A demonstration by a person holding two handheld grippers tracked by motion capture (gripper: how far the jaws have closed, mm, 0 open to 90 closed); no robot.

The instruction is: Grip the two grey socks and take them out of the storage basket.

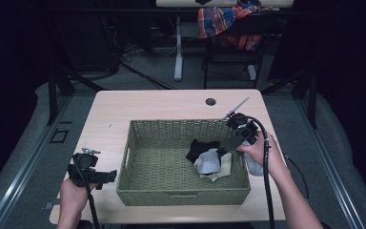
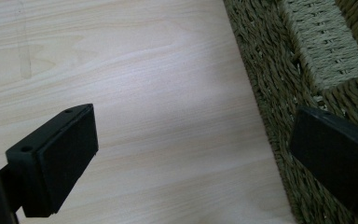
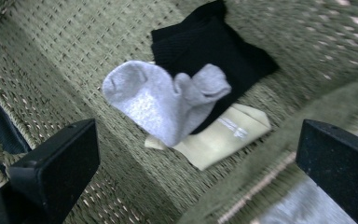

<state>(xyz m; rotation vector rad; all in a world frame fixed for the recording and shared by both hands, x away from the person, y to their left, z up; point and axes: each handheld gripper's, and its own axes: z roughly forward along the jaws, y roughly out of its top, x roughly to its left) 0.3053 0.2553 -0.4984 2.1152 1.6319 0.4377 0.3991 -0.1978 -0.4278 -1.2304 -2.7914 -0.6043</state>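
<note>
My right tool hangs wide over the basket's right rim above three socks; left tool waits wide near the surface's left edge.

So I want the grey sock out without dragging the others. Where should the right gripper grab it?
Grip the grey sock at its raised, bunched fold, coming straight down from above. It lies on top of the black sock and cream sock, so pinching that hump should lift it alone.

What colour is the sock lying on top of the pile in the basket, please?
Light grey sock, clearest in the right gripper view.
</note>
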